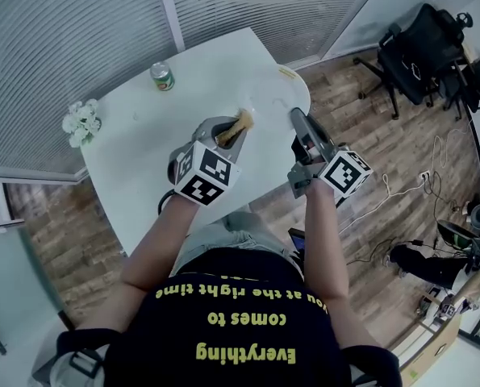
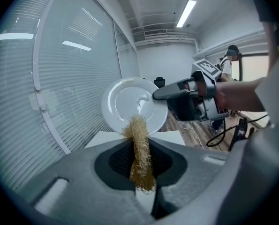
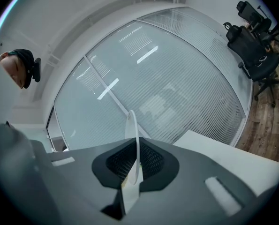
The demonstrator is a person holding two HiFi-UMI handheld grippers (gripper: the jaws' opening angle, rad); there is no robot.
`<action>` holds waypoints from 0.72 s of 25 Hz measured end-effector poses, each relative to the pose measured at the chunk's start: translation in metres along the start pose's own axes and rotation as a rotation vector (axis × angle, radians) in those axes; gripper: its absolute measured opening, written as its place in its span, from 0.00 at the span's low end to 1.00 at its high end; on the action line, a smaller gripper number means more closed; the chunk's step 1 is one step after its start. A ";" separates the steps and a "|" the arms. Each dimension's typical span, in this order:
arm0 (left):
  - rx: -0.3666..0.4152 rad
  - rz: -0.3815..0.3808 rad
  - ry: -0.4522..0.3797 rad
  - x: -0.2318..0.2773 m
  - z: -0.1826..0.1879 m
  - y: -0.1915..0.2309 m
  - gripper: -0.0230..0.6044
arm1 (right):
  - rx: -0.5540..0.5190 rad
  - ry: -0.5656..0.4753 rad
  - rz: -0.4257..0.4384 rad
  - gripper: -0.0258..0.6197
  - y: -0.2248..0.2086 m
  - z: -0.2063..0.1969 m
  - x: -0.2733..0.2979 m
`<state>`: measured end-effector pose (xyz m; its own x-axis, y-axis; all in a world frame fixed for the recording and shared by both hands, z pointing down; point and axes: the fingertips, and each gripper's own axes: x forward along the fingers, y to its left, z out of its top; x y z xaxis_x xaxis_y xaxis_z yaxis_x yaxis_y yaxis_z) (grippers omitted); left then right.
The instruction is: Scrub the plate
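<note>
Pinching a white plate (image 2: 130,104) by its rim in the right gripper (image 2: 156,95), with the jaws drawn almost together on the thin edge and nothing else between them. Holding that plate upright in the air above the near side of the white table (image 1: 143,160), touching only the jaws and the scrubber, and turning its hollow face toward the left gripper (image 2: 140,142). Showing it edge-on, as a narrow white sliver, in the right gripper view. Clamping a straw-coloured fibrous scrubber (image 2: 141,158) in the left gripper, with the jaws parted only as far as the bundle is thick and pressing on it from both sides. Pointing the scrubber forward out of the jaws and resting its frayed tip against the lower part of the plate's face. Bringing both grippers near each other over the table. Leaving a green can (image 1: 162,76) upright near the table's far edge and a small bunch of white flowers (image 1: 81,122) at its left corner, both well apart from the plate. Sharing the room with a black office chair (image 1: 421,43) on the wood floor at the right.
</note>
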<state>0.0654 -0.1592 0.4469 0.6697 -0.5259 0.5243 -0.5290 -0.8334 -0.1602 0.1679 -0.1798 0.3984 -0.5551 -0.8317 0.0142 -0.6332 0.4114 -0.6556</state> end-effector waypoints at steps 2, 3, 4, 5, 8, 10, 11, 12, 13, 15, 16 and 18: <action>-0.001 -0.010 -0.002 0.000 0.000 -0.004 0.11 | 0.011 -0.002 0.008 0.06 0.002 -0.001 0.002; -0.001 -0.016 -0.003 -0.001 0.000 -0.006 0.11 | 0.017 -0.003 0.014 0.06 0.003 -0.002 0.003; -0.001 -0.023 -0.006 -0.001 0.001 -0.009 0.11 | 0.020 -0.004 0.018 0.06 0.004 -0.003 0.003; 0.000 -0.031 -0.008 0.000 0.002 -0.012 0.11 | 0.020 -0.004 0.017 0.06 0.004 -0.004 0.004; 0.009 -0.053 -0.014 0.002 0.006 -0.023 0.11 | 0.017 -0.003 0.015 0.06 0.005 -0.003 0.005; 0.014 -0.064 -0.017 0.003 0.008 -0.028 0.11 | 0.021 0.001 0.018 0.06 0.006 -0.004 0.006; 0.016 -0.068 -0.018 0.004 0.009 -0.030 0.11 | 0.025 0.002 0.020 0.06 0.006 -0.004 0.006; 0.017 -0.070 -0.019 0.004 0.009 -0.031 0.11 | 0.029 0.002 0.024 0.06 0.007 -0.004 0.006; 0.018 -0.072 -0.020 0.004 0.010 -0.032 0.11 | 0.035 0.000 0.032 0.06 0.008 -0.005 0.007; 0.019 -0.076 -0.023 0.005 0.011 -0.034 0.11 | 0.042 -0.001 0.041 0.06 0.009 -0.005 0.006; 0.019 -0.079 -0.025 0.005 0.012 -0.036 0.11 | 0.041 -0.001 0.037 0.06 0.008 -0.004 0.005; 0.021 -0.082 -0.030 0.005 0.015 -0.038 0.11 | 0.045 -0.002 0.035 0.06 0.008 -0.004 0.005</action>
<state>0.0969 -0.1326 0.4437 0.7261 -0.4601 0.5110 -0.4608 -0.8772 -0.1350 0.1579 -0.1797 0.3961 -0.5757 -0.8176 -0.0108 -0.5883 0.4233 -0.6890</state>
